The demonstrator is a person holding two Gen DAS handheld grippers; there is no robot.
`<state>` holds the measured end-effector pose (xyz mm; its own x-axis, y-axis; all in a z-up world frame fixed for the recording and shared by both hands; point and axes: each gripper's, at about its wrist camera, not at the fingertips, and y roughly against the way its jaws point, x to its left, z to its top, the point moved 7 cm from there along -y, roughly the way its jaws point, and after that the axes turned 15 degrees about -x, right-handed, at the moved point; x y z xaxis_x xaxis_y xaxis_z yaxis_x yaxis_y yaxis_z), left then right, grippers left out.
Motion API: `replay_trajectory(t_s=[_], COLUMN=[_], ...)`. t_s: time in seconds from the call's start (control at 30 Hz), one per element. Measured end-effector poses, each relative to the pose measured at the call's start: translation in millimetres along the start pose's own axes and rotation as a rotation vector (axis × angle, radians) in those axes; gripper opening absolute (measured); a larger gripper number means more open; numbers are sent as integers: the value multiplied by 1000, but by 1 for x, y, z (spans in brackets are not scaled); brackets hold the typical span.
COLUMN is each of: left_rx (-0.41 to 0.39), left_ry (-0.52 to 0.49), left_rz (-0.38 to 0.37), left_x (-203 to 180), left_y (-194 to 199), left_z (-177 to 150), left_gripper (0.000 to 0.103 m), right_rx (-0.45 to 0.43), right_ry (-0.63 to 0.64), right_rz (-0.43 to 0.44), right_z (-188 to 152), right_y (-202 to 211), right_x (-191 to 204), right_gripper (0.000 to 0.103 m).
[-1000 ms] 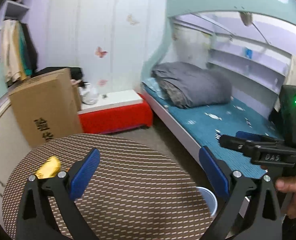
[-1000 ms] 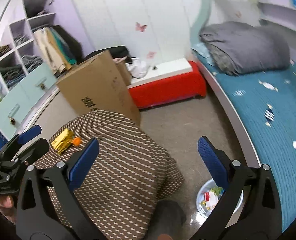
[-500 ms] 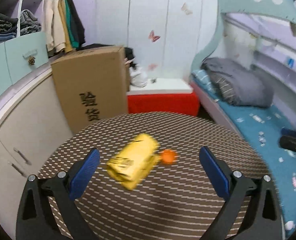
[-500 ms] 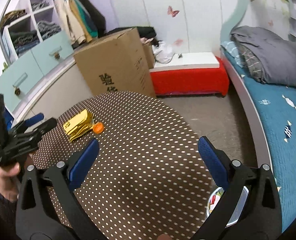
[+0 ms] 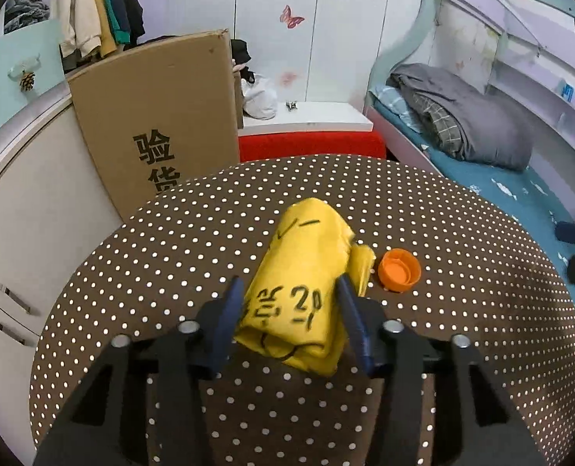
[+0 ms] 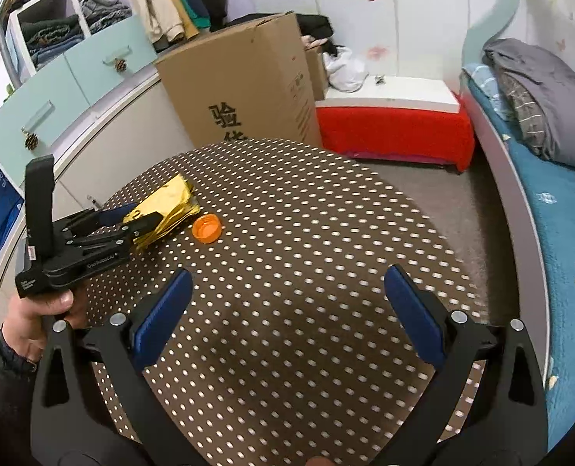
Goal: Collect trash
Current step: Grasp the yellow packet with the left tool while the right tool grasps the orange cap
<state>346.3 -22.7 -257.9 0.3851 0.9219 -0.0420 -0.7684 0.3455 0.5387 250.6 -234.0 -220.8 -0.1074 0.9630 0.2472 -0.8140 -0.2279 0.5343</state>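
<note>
Looking along your left gripper (image 5: 287,303), you are closing its blue pads (image 5: 225,322) around the yellow wrapper (image 5: 306,272); the jaws have just been narrowing, and the wrapper is sitting between them with a pad touching each of its sides. That crumpled yellow wrapper, marked with black writing, is lying on the brown polka-dot tablecloth (image 5: 171,256) of the round table, a little left of the table's middle. Just to its right an orange bottle cap (image 5: 399,270) is resting open side up on the cloth, apart from the pads. Beyond the far edge of the table a cardboard box (image 5: 159,124) is standing, with a red bench (image 5: 310,143) to its right and a bed with a grey quilt (image 5: 462,128) at far right.

Looking along your right gripper (image 6: 287,303), you are holding it with its jaws spread wide and nothing between them, above the near part of the tablecloth (image 6: 326,233). At the left side of the table your hand (image 6: 35,310) is gripping the left gripper (image 6: 139,225), whose fingers are pinching the yellow wrapper (image 6: 167,202) there. The orange bottle cap (image 6: 207,227) is lying just right of the wrapper. The cardboard box (image 6: 244,85) is standing behind the table.
</note>
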Motion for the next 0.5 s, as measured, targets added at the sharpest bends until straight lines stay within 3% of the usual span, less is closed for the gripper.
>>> replay_trajectory(t_s=[0.33, 0.5], left_rx=[-43, -64], left_ry=[87, 146], left_rz=[43, 76], left_x=[19, 30], left_y=[44, 75], left_z=[-21, -33], left_gripper=[37, 37], right_rx=[35, 58], right_ry=[101, 178], right_rz=[53, 56], right_z=[-10, -16], right_y=[-66, -93], right_x=[50, 73], right_gripper=[96, 88])
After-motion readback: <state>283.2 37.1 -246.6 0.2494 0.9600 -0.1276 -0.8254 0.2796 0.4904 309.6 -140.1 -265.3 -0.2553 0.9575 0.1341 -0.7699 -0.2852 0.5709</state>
